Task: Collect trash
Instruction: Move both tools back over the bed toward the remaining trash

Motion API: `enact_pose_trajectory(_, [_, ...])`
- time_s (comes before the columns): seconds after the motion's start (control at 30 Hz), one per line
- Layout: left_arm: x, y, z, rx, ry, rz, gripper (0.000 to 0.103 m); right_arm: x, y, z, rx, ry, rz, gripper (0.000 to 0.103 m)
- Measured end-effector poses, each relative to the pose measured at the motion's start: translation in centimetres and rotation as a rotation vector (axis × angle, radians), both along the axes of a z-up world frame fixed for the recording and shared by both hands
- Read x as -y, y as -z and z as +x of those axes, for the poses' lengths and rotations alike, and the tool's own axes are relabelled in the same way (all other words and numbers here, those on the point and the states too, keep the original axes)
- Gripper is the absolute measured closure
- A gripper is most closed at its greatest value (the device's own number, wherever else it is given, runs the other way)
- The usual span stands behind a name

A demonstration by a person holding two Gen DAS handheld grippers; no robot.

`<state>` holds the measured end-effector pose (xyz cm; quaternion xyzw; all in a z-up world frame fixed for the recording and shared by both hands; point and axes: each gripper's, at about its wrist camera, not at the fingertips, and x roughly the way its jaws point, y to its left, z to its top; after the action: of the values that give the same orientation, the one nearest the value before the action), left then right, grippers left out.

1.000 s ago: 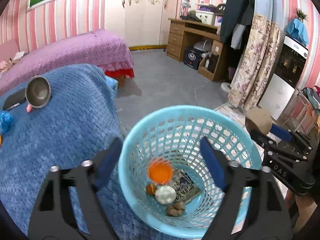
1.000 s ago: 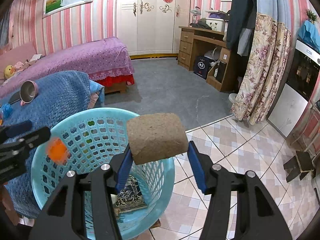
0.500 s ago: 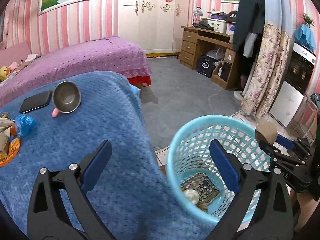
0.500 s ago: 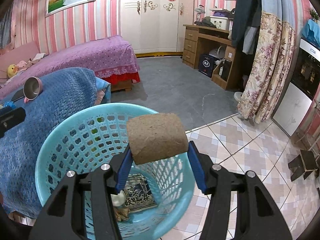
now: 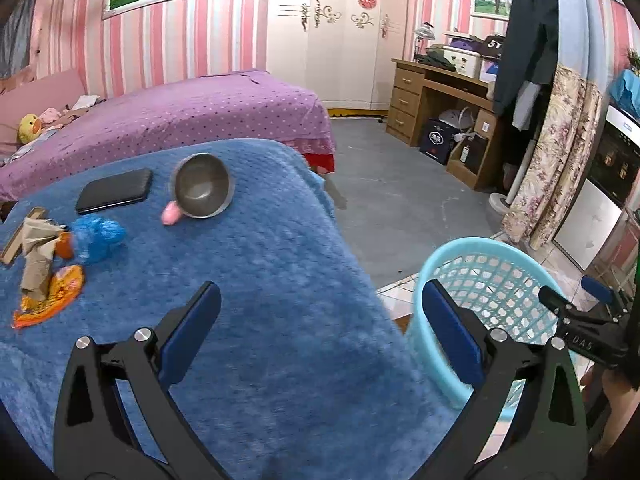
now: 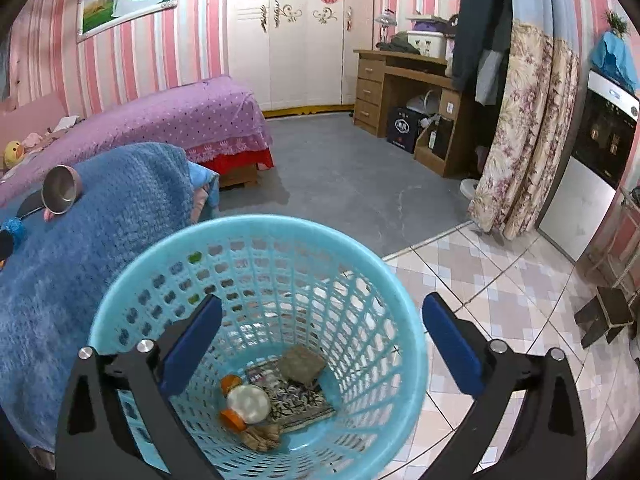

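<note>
Right gripper (image 6: 320, 340): jaws have just been opening and now stand wide apart over the basket mouth, with nothing between the blue pads.
Left gripper (image 5: 320, 340): spread wide and empty, its jaws having just opened the last bit — it hangs over the near edge of the blue blanket.
Basket (image 6: 152, 280): light-blue plastic mesh, standing on the tiled floor just beside the blanket-covered table; in the left wrist view its rim (image 5: 460, 248) sits behind the right-hand finger.
Brown block (image 6: 302, 364): lies at the bottom of the basket, on a printed paper packet (image 6: 296, 400).
Other trash in basket: a round white lid (image 6: 248, 404), orange pieces and a crumpled brown scrap beside it.
Blue blanket (image 5: 260, 300): covers the table and drapes over its edge.
Trash on the table: orange wrapper (image 5: 52, 296), crumpled brown paper (image 5: 36, 256) and a blue crumpled bag (image 5: 98, 236), clustered at the far left.
Further back: metal bowl (image 5: 202, 186) with a pink handle, black wallet-like case (image 5: 116, 190) just beside it.
Beyond — purple bed (image 5: 180, 116), wooden desk (image 5: 436, 92).
</note>
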<state>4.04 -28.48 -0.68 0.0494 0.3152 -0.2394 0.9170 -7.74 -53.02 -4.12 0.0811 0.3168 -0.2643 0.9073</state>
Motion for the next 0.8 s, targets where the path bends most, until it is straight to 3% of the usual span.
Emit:
enact_pose_trajectory(0.53, [-17.8,-2.3,7.1,0.008,-0.225,0.06,0.006,-14.5,-2.6,9.2,0.036,-0.224,-0.018,0.005])
enact_pose_trajectory(0.8, [-26.3,-0.7,11.8,-0.022,-0.366,0.045,0.006,-21.8,-4.0,15.4,0.044,-0.348,-0.022,0.005])
